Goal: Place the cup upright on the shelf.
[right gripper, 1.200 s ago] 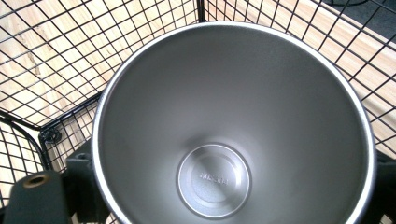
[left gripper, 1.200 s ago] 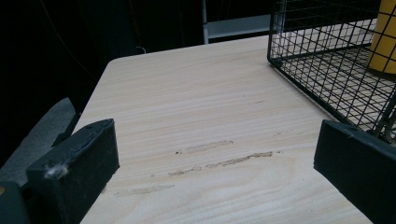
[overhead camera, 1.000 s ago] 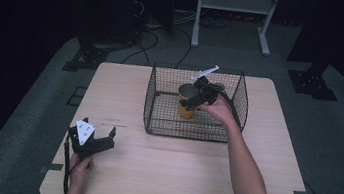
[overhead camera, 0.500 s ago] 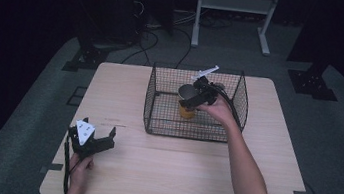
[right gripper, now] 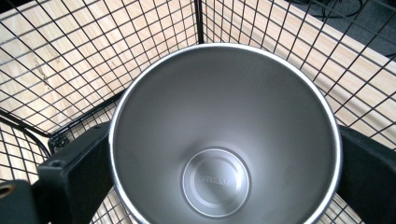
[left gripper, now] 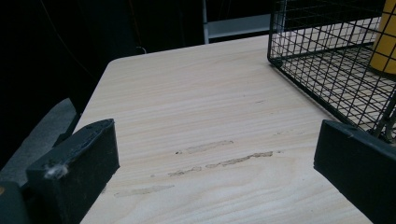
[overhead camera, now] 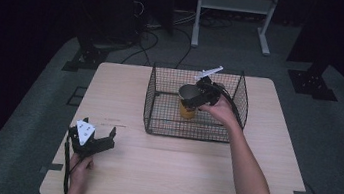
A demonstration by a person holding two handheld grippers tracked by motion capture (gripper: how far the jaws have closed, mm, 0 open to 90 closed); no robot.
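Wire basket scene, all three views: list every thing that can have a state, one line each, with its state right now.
Wire basket: upright on the table, open top.
Cup: upright inside the basket, yellow outside, steel inside, empty.
Right gripper: jaws have just been opening; they flank the cup at its rim.
Left gripper: open, nothing between the jaws, resting on the table away from the basket.

One cup (overhead camera: pixel 188 100); one basket (overhead camera: pixel 158 106); two tools (overhead camera: pixel 95 142)

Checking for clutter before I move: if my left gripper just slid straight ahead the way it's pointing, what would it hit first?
Probably nothing soon: the left gripper faces bare table. The wire basket sits off to the right of its line, though the right-side jaw might clip its near corner.
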